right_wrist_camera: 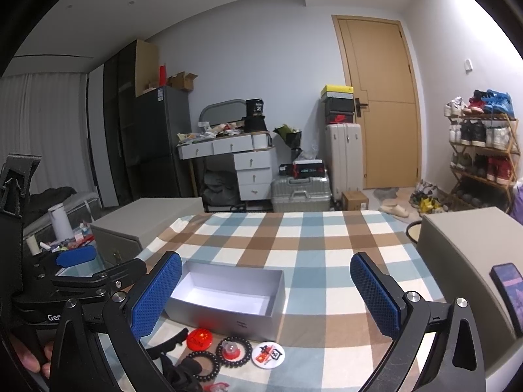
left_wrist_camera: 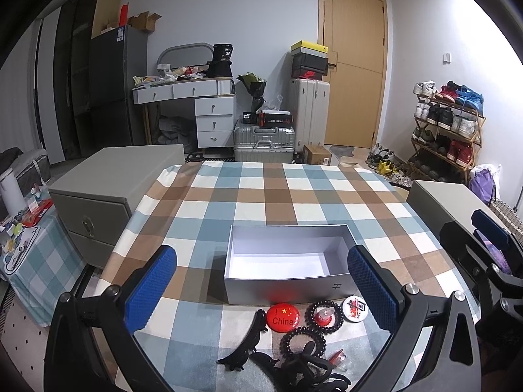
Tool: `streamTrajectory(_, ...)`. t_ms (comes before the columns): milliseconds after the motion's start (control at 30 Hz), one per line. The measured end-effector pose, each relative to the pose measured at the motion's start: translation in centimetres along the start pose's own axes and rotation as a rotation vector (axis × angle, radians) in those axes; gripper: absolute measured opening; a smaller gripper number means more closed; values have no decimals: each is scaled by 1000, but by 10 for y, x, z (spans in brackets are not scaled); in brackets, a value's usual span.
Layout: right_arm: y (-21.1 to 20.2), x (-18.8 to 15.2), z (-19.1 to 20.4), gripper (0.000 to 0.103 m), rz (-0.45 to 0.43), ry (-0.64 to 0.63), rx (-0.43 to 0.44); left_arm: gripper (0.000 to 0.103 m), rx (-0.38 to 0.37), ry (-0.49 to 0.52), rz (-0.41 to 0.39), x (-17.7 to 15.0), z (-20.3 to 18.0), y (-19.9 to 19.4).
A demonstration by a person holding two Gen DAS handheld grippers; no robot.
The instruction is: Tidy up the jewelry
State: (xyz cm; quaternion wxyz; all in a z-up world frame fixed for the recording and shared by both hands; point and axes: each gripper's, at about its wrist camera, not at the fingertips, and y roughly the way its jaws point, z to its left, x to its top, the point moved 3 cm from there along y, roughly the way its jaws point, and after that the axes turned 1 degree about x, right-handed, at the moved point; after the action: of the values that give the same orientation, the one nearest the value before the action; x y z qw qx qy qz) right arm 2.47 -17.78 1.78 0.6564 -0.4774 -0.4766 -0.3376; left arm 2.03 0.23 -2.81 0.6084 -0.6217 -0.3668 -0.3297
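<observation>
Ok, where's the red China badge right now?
The red China badge lies on the checked tablecloth just in front of the open grey box, left of the bead bracelet; the right wrist view shows it at lower left.

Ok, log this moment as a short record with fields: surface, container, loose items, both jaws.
surface: blue, brown and white checked tablecloth
container: open silver rectangular box, white inside, nothing in it
loose items: round red "I China" badge, white round badge, two black beaded bracelets, black plastic hair claw, all on the cloth in front of the box
left gripper: jaws wide open, holding nothing
right gripper: jaws wide open, holding nothing
</observation>
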Motion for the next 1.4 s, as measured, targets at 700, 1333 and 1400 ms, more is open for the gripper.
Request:
streamTrajectory(700, -1, -4, 1, 103, 5, 2, -1, 102, 12, -16, 9, -5, 6, -3)
streamTrajectory(1333, 3, -24, 7, 103, 83, 2, 108, 102, 19, -28, 36, -11, 15, 1)
streamTrajectory(1400, 4, -30, 8, 103, 105, 1, 131, 102, 18, -27, 47, -15, 18, 2)
